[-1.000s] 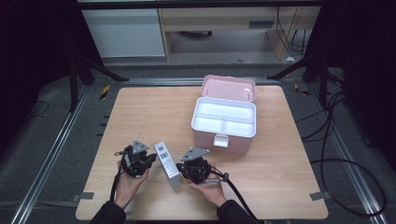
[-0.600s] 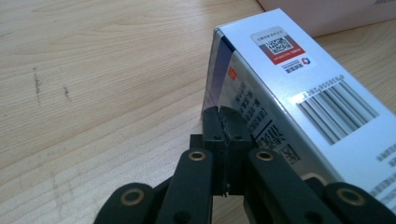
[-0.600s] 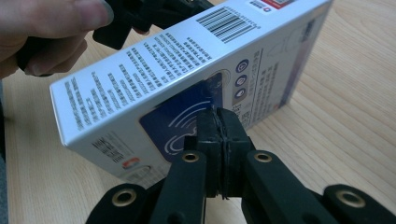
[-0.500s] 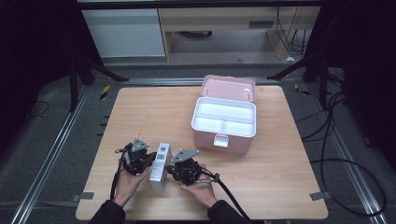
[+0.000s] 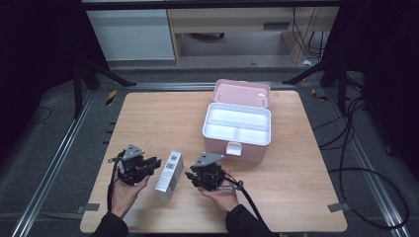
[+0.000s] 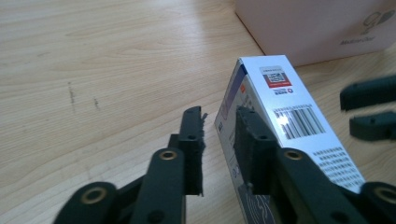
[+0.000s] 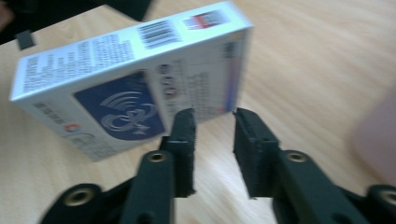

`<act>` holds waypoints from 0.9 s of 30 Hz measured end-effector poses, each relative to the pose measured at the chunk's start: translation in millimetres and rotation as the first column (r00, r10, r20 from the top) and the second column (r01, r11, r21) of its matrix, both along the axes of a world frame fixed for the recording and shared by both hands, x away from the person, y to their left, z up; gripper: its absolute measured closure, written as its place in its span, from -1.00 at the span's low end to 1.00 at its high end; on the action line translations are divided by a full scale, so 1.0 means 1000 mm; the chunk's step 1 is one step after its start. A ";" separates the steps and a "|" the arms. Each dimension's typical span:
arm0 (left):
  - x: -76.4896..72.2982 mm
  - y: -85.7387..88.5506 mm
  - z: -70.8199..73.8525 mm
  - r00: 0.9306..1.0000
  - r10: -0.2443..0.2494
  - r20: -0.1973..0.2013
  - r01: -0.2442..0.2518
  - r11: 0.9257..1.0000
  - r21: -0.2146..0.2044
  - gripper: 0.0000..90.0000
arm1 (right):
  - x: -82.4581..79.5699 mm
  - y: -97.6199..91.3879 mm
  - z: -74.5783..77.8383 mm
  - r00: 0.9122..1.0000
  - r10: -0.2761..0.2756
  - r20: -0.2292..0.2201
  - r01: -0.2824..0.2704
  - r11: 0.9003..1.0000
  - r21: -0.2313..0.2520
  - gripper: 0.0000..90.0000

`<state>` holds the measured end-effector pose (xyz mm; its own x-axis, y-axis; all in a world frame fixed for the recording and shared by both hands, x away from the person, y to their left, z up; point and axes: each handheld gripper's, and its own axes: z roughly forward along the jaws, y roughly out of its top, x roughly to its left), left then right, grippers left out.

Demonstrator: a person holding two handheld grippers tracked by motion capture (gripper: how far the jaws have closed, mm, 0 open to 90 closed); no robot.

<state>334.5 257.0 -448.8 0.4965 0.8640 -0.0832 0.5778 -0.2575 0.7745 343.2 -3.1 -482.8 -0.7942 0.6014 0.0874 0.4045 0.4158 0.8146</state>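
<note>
Low in the frame, a white box point(image 5: 168, 175) stands on the tabletop point(image 5: 296, 197) between the left tool point(image 5: 151, 165) and right tool point(image 5: 193, 176), both just spread and gripping nothing.

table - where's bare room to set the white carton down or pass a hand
Bare wood on the table spans the far-left stretch, left of the open pink case, and the near-right corner, below the case. It is crowded at the near edge, where the white carton stands between the left tool and right tool.
</note>
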 end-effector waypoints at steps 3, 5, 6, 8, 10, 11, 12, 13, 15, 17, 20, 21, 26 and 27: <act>-0.005 -0.001 0.004 1.000 0.007 0.018 -0.007 1.000 0.005 0.30 | 0.004 -0.016 0.006 0.999 -0.042 0.004 0.042 0.999 0.006 0.20; -0.008 -0.004 0.006 1.000 -0.003 0.019 0.003 1.000 0.009 0.13 | 0.005 -0.026 0.009 0.998 -0.062 0.014 0.062 0.998 0.002 0.01; -0.010 -0.006 0.007 1.000 -0.011 0.021 0.011 1.000 0.014 0.08 | 0.004 -0.029 0.010 0.997 -0.069 0.020 0.069 0.998 -0.003 -0.02; -0.013 -0.009 0.008 0.999 -0.028 0.019 0.027 0.999 0.023 -0.01 | 0.003 -0.039 0.013 0.997 -0.081 0.017 0.081 0.997 -0.017 -0.10; -0.017 -0.013 0.009 0.999 -0.036 0.028 0.035 0.999 0.032 -0.10 | 0.001 -0.050 0.014 0.995 -0.092 0.024 0.093 0.995 -0.024 -0.18; -0.018 -0.016 0.011 0.999 -0.048 0.024 0.047 0.998 0.036 -0.13 | -0.001 -0.056 0.015 0.995 -0.099 0.024 0.100 0.995 -0.025 -0.22; -0.019 -0.018 0.012 0.999 -0.048 0.025 0.047 0.998 0.040 -0.15 | -0.003 -0.064 0.014 0.994 -0.109 0.026 0.110 0.994 -0.022 -0.25; -0.020 -0.020 0.014 0.998 -0.050 0.027 0.048 0.998 0.046 -0.19 | -0.005 -0.070 0.014 0.993 -0.114 0.024 0.115 0.993 -0.024 -0.27; -0.022 -0.027 0.015 0.999 -0.052 0.018 0.050 0.997 0.060 -0.23 | -0.009 -0.083 0.012 0.992 -0.127 0.020 0.128 0.991 -0.031 -0.30; -0.022 -0.032 0.014 0.999 -0.051 0.010 0.050 0.995 0.081 -0.27 | -0.014 -0.100 0.009 0.989 -0.146 0.014 0.147 0.988 -0.050 -0.32; -0.020 -0.039 0.010 0.999 -0.050 -0.006 0.051 0.991 0.121 -0.29 | -0.018 -0.116 0.007 0.986 -0.169 0.005 0.169 0.984 -0.058 -0.35; -0.019 -0.040 0.009 0.999 -0.051 -0.018 0.052 0.991 0.122 -0.31 | -0.020 -0.122 0.006 0.984 -0.180 0.009 0.180 0.982 -0.060 -0.37; -0.012 -0.049 0.002 0.997 -0.049 -0.061 0.057 0.988 0.143 -0.33 | -0.027 -0.149 0.002 0.973 -0.231 0.014 0.231 0.970 -0.071 -0.43; -0.011 -0.051 0.001 0.996 -0.052 -0.067 0.062 0.986 0.152 -0.33 | -0.027 -0.153 0.002 0.970 -0.242 0.014 0.242 0.968 -0.070 -0.44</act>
<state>323.7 206.3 -447.9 0.5432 0.8394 0.0163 0.6051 -0.4049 0.6855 315.9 -156.1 -481.0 -0.6248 0.7801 0.0338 0.4956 0.3627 0.7892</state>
